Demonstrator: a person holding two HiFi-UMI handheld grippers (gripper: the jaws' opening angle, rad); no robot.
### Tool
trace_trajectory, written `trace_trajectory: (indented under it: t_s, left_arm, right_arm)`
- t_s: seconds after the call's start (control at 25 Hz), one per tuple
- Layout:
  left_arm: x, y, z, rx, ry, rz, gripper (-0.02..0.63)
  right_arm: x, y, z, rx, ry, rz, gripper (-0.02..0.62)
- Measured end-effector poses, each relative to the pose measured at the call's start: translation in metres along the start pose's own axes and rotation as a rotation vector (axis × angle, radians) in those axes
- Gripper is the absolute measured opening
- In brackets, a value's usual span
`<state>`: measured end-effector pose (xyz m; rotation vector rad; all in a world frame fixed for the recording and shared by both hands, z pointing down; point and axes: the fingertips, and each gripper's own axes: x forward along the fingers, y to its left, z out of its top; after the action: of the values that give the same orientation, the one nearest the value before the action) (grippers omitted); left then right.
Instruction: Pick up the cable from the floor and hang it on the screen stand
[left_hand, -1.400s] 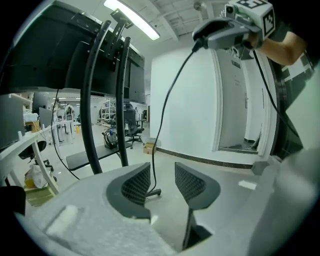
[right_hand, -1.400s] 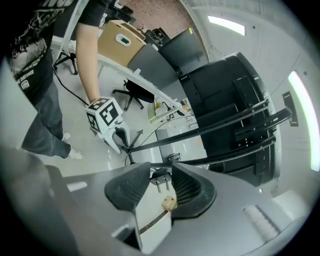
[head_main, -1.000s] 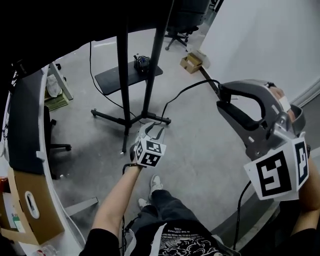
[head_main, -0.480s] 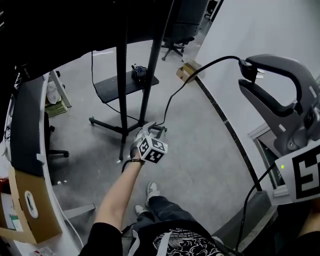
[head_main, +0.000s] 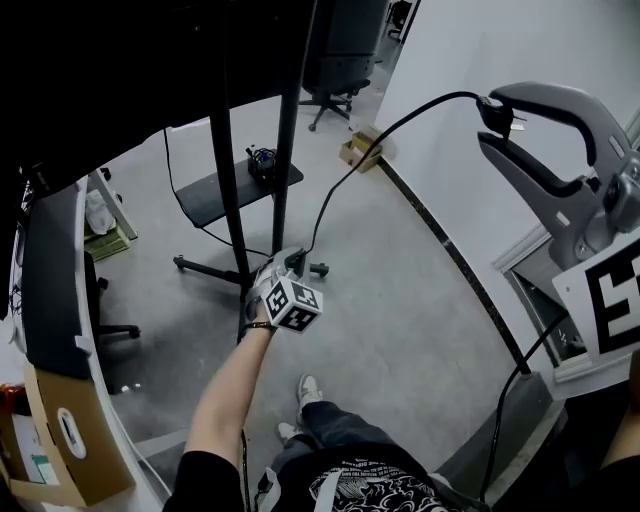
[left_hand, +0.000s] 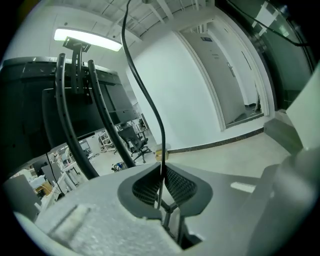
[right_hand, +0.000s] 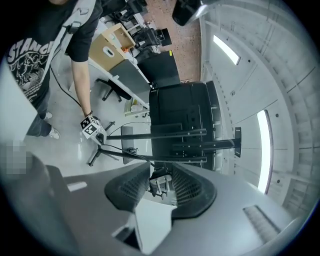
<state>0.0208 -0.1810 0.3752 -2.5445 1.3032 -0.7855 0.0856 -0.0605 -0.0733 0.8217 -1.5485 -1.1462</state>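
The black cable (head_main: 390, 130) runs through the air from my right gripper (head_main: 492, 122) down to my left gripper (head_main: 290, 268). The right gripper is raised at the upper right, shut on the cable's plug (right_hand: 160, 183). Low by the screen stand's base (head_main: 205, 268), the left gripper's jaws are closing, and the left gripper view shows its pads (left_hand: 145, 187) pinching the cable (left_hand: 145, 95). The stand's two dark poles (head_main: 224, 180) rise to the black screen (head_main: 150, 60). In the right gripper view the screen (right_hand: 182, 120) lies beyond the jaws.
A small shelf (head_main: 225, 188) on the stand carries a dark bundle. An office chair (head_main: 325, 95) and a small cardboard box (head_main: 357, 150) stand by the white wall. A desk (head_main: 55, 260) and a carton (head_main: 60, 440) are at the left. Another cable (head_main: 510, 390) runs at lower right.
My right gripper has risen with the plug, lifting the cable off the floor. The left gripper stayed by the stand base and has taken hold of the cable.
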Motion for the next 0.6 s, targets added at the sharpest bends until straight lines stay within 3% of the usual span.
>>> trace_trajectory:
  t_s: [0.28, 0.6]
  left_arm:
    - [-0.014, 0.02, 0.015, 0.056, -0.011, -0.038, 0.017]
    - [-0.05, 0.1, 0.043, 0.025, -0.026, 0.011, 0.017]
  right_arm:
    - [0.001, -0.025, -0.025, 0.04, 0.047, -0.064, 0.135]
    - [0.033, -0.058, -0.07, 0.113, 0.073, -0.189, 0.135]
